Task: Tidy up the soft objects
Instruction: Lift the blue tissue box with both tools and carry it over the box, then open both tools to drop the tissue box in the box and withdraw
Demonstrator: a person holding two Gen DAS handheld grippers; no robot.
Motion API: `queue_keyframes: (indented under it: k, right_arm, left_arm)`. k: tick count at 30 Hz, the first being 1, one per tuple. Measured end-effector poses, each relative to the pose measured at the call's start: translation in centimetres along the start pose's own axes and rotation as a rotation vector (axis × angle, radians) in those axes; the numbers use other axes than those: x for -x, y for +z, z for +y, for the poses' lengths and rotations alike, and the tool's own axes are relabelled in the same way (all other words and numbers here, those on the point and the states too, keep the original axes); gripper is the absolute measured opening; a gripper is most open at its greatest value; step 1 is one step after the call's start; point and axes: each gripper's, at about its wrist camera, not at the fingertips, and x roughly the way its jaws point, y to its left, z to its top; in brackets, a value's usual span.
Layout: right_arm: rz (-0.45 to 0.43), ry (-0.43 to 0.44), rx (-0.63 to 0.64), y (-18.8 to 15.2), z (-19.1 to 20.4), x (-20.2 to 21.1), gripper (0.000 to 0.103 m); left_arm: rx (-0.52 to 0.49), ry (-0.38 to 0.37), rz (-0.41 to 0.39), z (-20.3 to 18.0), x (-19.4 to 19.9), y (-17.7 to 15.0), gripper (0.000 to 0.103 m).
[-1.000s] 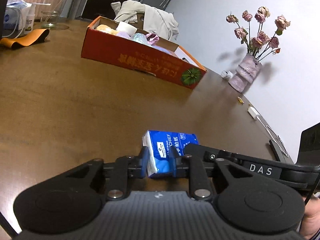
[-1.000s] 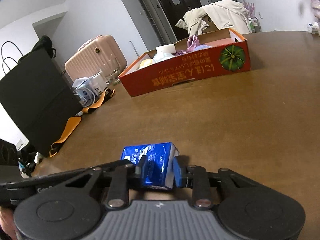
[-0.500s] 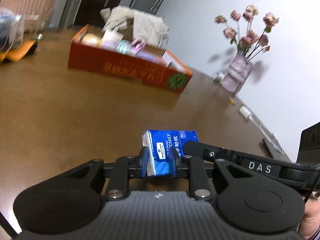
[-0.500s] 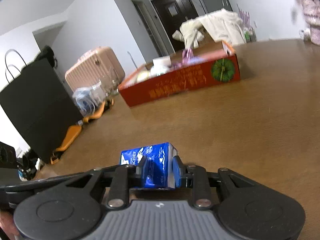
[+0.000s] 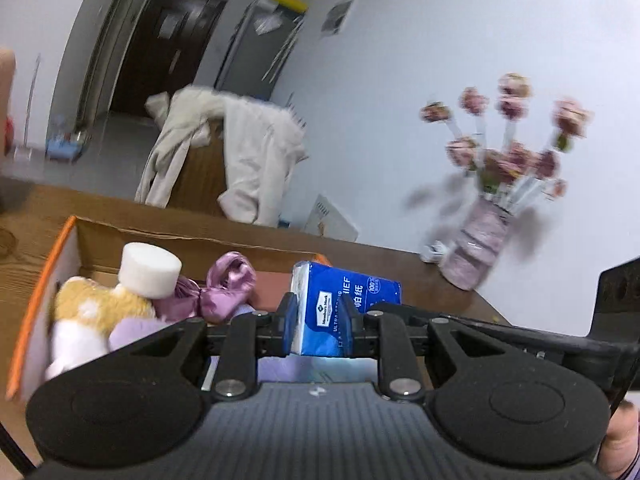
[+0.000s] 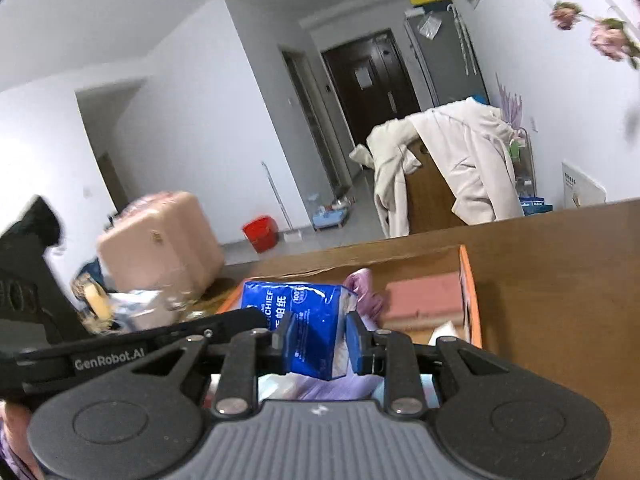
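My left gripper [image 5: 319, 325] is shut on a blue tissue pack [image 5: 344, 304] and holds it over the open orange cardboard box [image 5: 44, 280]. My right gripper [image 6: 318, 338] is shut on the same blue tissue pack [image 6: 304, 320] from the other side, also over the box [image 6: 466, 288]. Inside the box lie a yellow and white plush toy [image 5: 96, 312], a white foam cylinder [image 5: 150, 270], a pink satin bow [image 5: 224, 292] and pale purple soft things [image 6: 332, 388].
The box stands on a brown wooden table [image 6: 560, 300]. A pink vase of dried roses [image 5: 480, 248] stands at the right by the wall. A chair draped with a white coat [image 5: 240, 160] is behind the table. A pink suitcase [image 6: 160, 240] stands on the floor at the left.
Both grippers carried the tissue pack forward from the table's near part to above the box. The box now fills the lower view. Both stay shut on the pack.
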Motion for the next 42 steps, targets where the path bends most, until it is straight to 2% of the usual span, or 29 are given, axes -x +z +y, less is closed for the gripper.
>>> queue_keyframes:
  k: [2, 4, 6, 7, 12, 14, 16, 17, 18, 19, 21, 22, 23, 26, 29, 31, 37, 40, 42]
  right_arm:
    - [0.042, -0.036, 0.020, 1.0, -0.9, -3.5, 0.026]
    - [0.083, -0.067, 0.031, 1.4, -1.4, -6.8, 0.026]
    - [0.145, -0.107, 0.088, 1.0, -1.4, -9.7, 0.026]
    - [0.203, -0.120, 0.093, 0.8, -1.7, -11.2, 0.026]
    - [0.375, -0.087, 0.031, -0.2, -2.6, -14.5, 0.026]
    - [0.389, -0.071, -0.011, -0.5, -3.2, -15.2, 0.026]
    - [0.410, -0.051, -0.076, -0.4, -4.1, -15.5, 0.026]
    - [0.419, -0.046, -0.074, -0.2, -4.1, -15.3, 0.027]
    - [0.426, -0.048, -0.061, -0.2, -3.9, -15.3, 0.027]
    - [0.425, -0.052, -0.052, -0.1, -3.7, -15.1, 0.027]
    - [0.415, -0.074, -0.027, 0.2, -3.3, -14.7, 0.030]
    - [0.401, -0.093, -0.019, 0.3, -3.2, -14.3, 0.041]
    - [0.379, -0.094, -0.019, 0.5, -3.2, -13.8, 0.045]
    - [0.340, -0.095, -0.024, 1.4, -3.1, -11.9, 0.046]
    - [0.309, -0.131, 0.036, 2.3, -2.0, -9.3, 0.048]
    - [0.289, -0.149, 0.072, 3.0, -1.4, -7.3, 0.054]
    - [0.208, -0.208, 0.118, 4.1, -0.3, -0.8, 0.058]
    - [0.147, -0.222, 0.136, 3.8, 0.5, 1.7, 0.064]
    - [0.106, -0.234, 0.153, 3.3, 1.1, 3.0, 0.074]
  left_arm:
    - [0.032, 0.015, 0.043, 1.6, -3.5, 0.9, 0.022]
    - [0.051, 0.061, 0.093, 2.9, -6.2, 1.3, 0.022]
    - [0.024, 0.122, 0.170, 3.3, -8.7, 1.3, 0.018]
    - [0.007, 0.154, 0.218, 3.6, -9.6, 1.2, 0.017]
    - [0.018, 0.187, 0.374, 5.6, -11.5, 0.1, 0.017]
    - [0.053, 0.182, 0.381, 6.3, -11.5, 0.1, 0.017]
    - [0.045, 0.199, 0.385, 6.3, -11.4, 0.2, 0.018]
    - [0.039, 0.206, 0.389, 6.1, -11.1, 0.2, 0.022]
    - [0.028, 0.209, 0.392, 5.9, -11.0, 0.3, 0.022]
    - [0.016, 0.210, 0.388, 5.7, -10.9, 0.4, 0.023]
    - [0.009, 0.206, 0.366, 5.6, -10.3, 0.7, 0.031]
    - [0.015, 0.206, 0.356, 5.6, -9.8, 0.8, 0.032]
    - [0.022, 0.201, 0.343, 5.5, -9.4, 0.9, 0.035]
    - [0.001, 0.207, 0.309, 4.8, -7.7, 1.7, 0.038]
    - [-0.031, 0.212, 0.277, 4.1, -5.0, 2.7, 0.041]
    - [-0.048, 0.229, 0.249, 3.6, -3.1, 3.2, 0.044]
    - [-0.105, 0.300, 0.175, 3.2, 3.5, 4.0, 0.053]
    - [-0.147, 0.354, 0.118, 2.7, 6.3, 3.7, 0.062]
    - [-0.195, 0.376, 0.066, 2.0, 8.0, 3.3, 0.079]
